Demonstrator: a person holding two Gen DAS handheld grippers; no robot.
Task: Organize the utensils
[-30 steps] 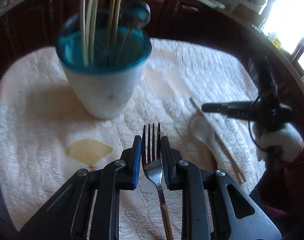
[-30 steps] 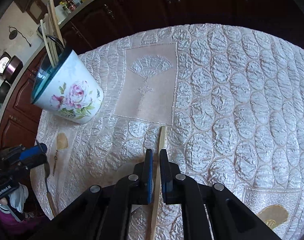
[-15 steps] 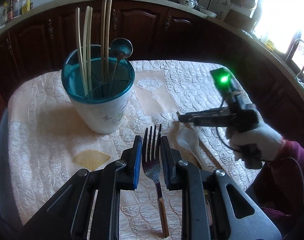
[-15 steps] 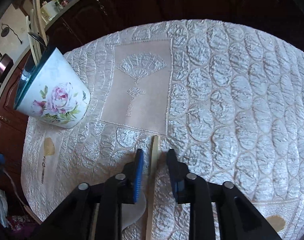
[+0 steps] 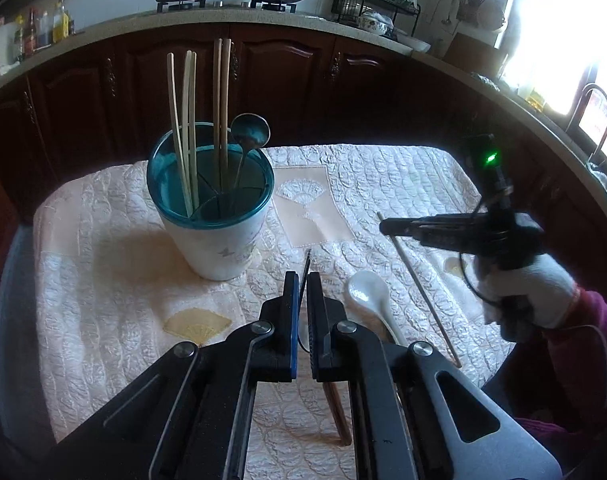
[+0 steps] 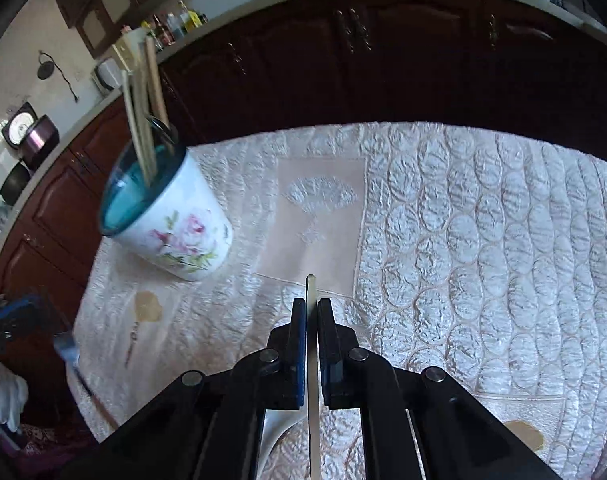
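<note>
A white floral utensil cup (image 5: 215,220) with a teal rim stands on the quilted table and holds several chopsticks and a dark ladle; it also shows in the right wrist view (image 6: 167,220). My left gripper (image 5: 302,280) is shut on a fork (image 5: 306,272), seen edge-on, its wooden handle hanging below. My right gripper (image 6: 312,308) is shut on a chopstick (image 6: 311,344) and holds it off the cloth; it shows in the left wrist view (image 5: 387,226). A white ceramic spoon (image 5: 369,296) lies between the grippers.
The table is covered by a cream quilted cloth (image 6: 463,240) with fan patches. Dark wooden cabinets (image 5: 283,76) run behind it under a counter with pots and a dish rack. A chair back (image 5: 595,112) stands at the right.
My right gripper closed on the chopstick and lifted it. My left gripper rose and turned the fork edge-on, pulling back from the cup.
</note>
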